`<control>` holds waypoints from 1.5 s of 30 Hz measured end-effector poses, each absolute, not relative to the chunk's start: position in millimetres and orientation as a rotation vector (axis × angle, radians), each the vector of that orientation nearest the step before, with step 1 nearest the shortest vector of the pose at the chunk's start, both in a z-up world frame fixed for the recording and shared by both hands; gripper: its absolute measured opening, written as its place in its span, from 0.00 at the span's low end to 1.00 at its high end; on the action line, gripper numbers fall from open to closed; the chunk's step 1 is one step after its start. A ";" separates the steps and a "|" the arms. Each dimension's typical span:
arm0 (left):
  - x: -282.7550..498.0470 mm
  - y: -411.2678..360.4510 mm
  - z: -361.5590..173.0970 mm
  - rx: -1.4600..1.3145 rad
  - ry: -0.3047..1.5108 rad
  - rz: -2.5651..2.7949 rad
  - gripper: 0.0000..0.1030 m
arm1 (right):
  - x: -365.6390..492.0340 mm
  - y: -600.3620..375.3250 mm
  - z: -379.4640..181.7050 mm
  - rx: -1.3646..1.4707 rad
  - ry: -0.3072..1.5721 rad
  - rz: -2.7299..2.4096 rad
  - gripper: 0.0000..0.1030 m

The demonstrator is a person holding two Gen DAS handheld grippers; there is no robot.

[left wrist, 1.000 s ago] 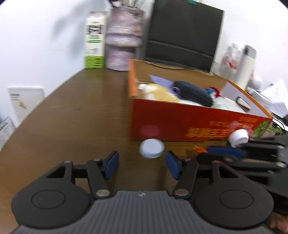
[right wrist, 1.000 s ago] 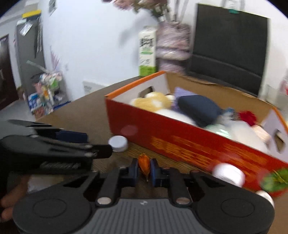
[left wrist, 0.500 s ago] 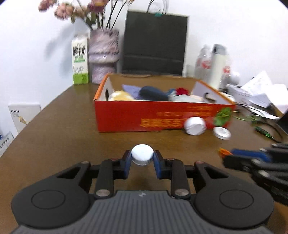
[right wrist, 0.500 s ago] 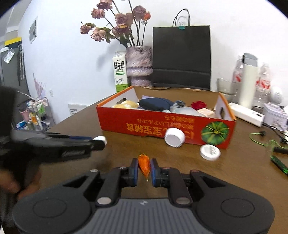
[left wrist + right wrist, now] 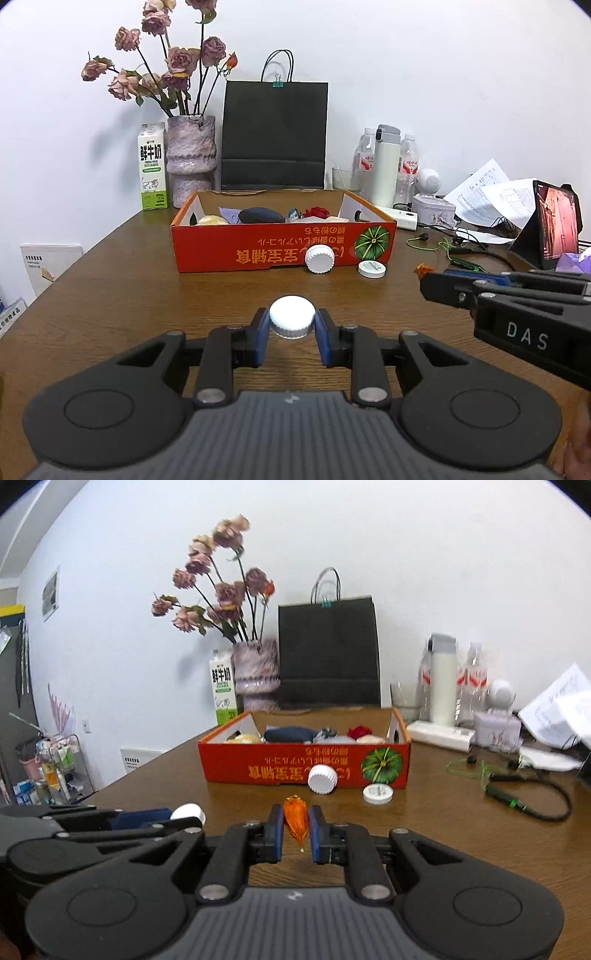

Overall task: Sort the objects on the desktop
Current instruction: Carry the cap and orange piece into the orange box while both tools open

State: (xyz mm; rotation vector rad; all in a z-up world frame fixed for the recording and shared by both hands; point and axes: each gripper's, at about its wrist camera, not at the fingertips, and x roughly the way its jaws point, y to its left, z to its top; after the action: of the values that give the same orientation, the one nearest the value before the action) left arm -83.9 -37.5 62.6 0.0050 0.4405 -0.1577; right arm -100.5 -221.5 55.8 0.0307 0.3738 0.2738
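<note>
Now the white cap [image 5: 292, 320] sits pinched between the blue pads of the left tool [image 5: 292, 334], lifted clear of the bench [image 5: 110, 295], where a second ago that tool was wide open with the cap lying in front of the red box [image 5: 258, 251]. Meanwhile the right tool [image 5: 296, 829] is clamped on a small orange piece [image 5: 295, 819]. Both pulled back toward the bench's near edge, so both loads look ready for the box, with two caps [image 5: 320, 259] by its front wall left.
</note>
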 end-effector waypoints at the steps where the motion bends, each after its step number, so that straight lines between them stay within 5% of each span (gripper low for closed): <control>1: -86.6 -37.6 63.3 0.003 0.436 -0.161 0.26 | -103.3 -221.8 57.7 0.026 0.367 0.271 0.13; 10: -85.3 -29.3 82.0 -0.011 0.378 -0.158 0.26 | -105.2 -224.5 66.6 0.039 0.328 0.274 0.13; 17: -3.6 -25.3 115.2 -0.031 0.347 -0.189 0.26 | -48.4 -239.2 99.5 0.013 0.295 0.276 0.13; 25: 171.6 -47.0 147.0 0.000 0.419 -0.173 0.26 | 130.0 -259.3 131.6 0.047 0.423 0.269 0.13; 36: 348.5 -72.2 76.7 -0.038 0.806 -0.208 0.28 | 327.8 -250.6 61.6 0.002 0.731 0.076 0.18; 39: 344.1 -72.1 73.3 -0.003 0.782 -0.197 0.66 | 345.0 -252.8 47.6 0.010 0.763 0.044 0.23; 40: 340.9 -71.1 75.2 0.016 0.763 -0.213 0.69 | 342.7 -254.3 50.2 0.025 0.745 0.047 0.27; 42: 333.9 -67.1 79.7 0.029 0.753 -0.225 0.74 | 333.8 -256.0 57.6 0.046 0.707 0.068 0.51; 45: 318.9 -53.4 87.9 -0.009 0.753 -0.208 0.78 | 316.1 -248.3 67.4 0.004 0.673 0.089 0.62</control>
State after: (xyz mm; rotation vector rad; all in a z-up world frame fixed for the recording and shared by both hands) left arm 318.9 -53.4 87.9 -0.0090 0.7533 -0.2083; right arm 316.1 -248.3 67.4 0.0044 0.6731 0.0893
